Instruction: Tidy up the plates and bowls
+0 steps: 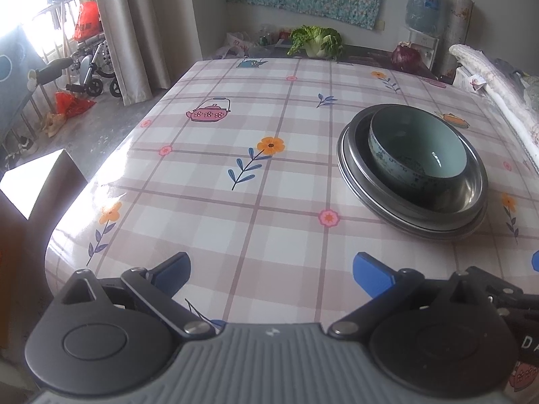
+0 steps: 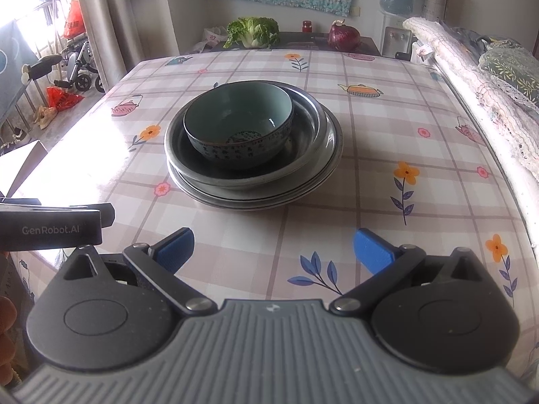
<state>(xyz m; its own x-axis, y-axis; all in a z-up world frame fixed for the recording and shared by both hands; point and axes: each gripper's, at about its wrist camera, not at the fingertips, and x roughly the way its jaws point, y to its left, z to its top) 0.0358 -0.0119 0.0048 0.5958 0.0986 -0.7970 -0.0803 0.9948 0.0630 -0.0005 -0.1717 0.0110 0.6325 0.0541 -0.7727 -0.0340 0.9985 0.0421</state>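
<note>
A pale green patterned bowl [image 2: 239, 128] sits inside a steel dish [image 2: 306, 128], which rests on stacked steel plates [image 2: 256, 195] in the middle of the table. The same stack shows at the right of the left wrist view, with the bowl [image 1: 417, 155] in the steel dish [image 1: 471, 188]. My right gripper [image 2: 273, 249] is open and empty, above the table a short way in front of the stack. My left gripper [image 1: 273, 271] is open and empty, to the left of the stack and nearer the table's front edge; its body [image 2: 54, 224] shows at the left of the right wrist view.
The table wears a checked cloth with flowers and teapots [image 2: 370, 155]. A cabbage [image 2: 252, 32] and a red onion [image 2: 343, 38] lie on a dark cabinet behind it. Folded bedding [image 2: 471, 77] lines the right edge. A wheelchair [image 1: 91, 67] stands by the curtain at left.
</note>
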